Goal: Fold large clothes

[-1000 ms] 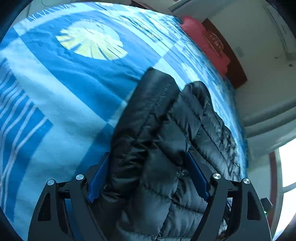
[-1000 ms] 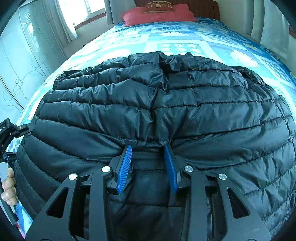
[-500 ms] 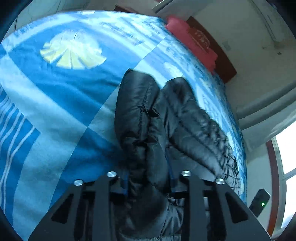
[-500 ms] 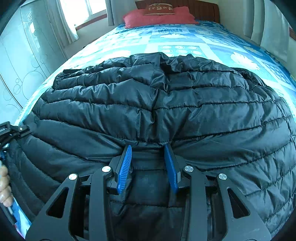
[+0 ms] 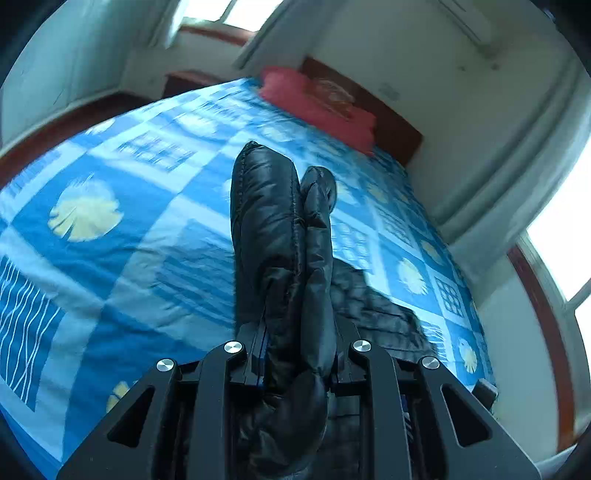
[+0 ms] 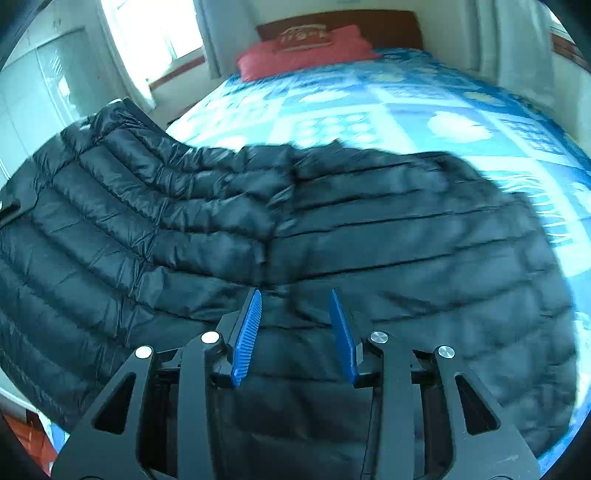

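Fingers of the left gripper (image 5: 299, 354) are closing, pads hidden by a bunched fold of the black puffer jacket (image 5: 280, 236) squeezed between them; that fold stands up above the bed (image 5: 110, 258). Right gripper (image 6: 293, 332), seen in the right wrist view: its blue fingers (image 6: 247, 336) are opening, partway apart, w/ the jacket's edge lying between them. Whether the pads press the fabric can't be told.

Jacket lies spread across the near end of the bed, on a blue patterned bedspread, its left side raised off the bed. Red pillow (image 6: 303, 51) sits at the far end against a dark headboard (image 6: 391, 26).

Handling, as a judgement: quilted, puffy, prob. light; the shiny shell looks slippery, so thin pinches may slide. It's soft and floppy, so it'll sag between two holds. Best taken at the hem or side seams, where the fabric is flatter.

Writing: pale markings on the pillow, too blurred to read. No brand or label visible on the jacket.
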The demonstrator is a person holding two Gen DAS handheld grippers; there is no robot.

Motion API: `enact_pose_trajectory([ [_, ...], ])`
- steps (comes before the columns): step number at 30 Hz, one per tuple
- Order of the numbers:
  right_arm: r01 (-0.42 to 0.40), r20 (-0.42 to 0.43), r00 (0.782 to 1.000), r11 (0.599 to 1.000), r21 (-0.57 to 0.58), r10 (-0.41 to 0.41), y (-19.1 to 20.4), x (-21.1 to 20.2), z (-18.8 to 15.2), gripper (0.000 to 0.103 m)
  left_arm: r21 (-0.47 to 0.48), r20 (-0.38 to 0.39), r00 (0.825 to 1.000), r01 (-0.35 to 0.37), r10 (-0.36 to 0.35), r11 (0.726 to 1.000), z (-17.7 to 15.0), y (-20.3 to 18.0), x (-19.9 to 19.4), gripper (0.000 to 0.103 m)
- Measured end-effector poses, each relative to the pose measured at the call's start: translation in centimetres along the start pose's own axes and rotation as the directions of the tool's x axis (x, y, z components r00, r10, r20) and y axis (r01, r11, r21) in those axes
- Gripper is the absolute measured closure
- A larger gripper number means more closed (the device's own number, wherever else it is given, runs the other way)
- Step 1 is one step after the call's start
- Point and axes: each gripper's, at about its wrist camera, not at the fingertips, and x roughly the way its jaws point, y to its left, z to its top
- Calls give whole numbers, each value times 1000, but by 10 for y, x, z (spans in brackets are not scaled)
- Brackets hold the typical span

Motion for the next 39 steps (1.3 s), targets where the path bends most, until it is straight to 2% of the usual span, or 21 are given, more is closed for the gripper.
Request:
enact_pose_trajectory([
  [2,12,13,1000,1000,15,-12,-19,-13,-1,57,40,1,1000,2,-3,999,-3,-28,2,80],
  [10,103,53,993,990,92,-109,-106,-63,-16,57,220,-54,998,35,-24,975,-38,-148,39,80],
  [16,156,49,985,974,166,-167,-166,-81,-34,57,297,-141,990,55,-13,953,-88,-199,91,80],
  [21,182,27,981,960,215,-192,-200,-82,-47,57,319,-202,979,49,18,946,-126,-216,129,80],
  [27,189,10,980,951,244,-197,-222,-80,-55,57,366,-192,980,18,57,931,-150,-229,141,78],
  [30,188,15,980,950,248,-198,-225,-82,-53,56,353,-196,980,33,40,935,-149,-233,132,67],
  [32,190,20,979,950,249,-201,-227,-83,-51,55,326,-209,978,64,6,943,-148,-236,126,53],
  [34,192,27,978,949,250,-205,-227,-87,-51,49,294,-221,975,84,-18,952,-147,-239,120,47],
  [39,184,44,978,949,255,-202,-222,-97,-49,49,265,-235,966,167,-104,950,-143,-246,94,43],
])
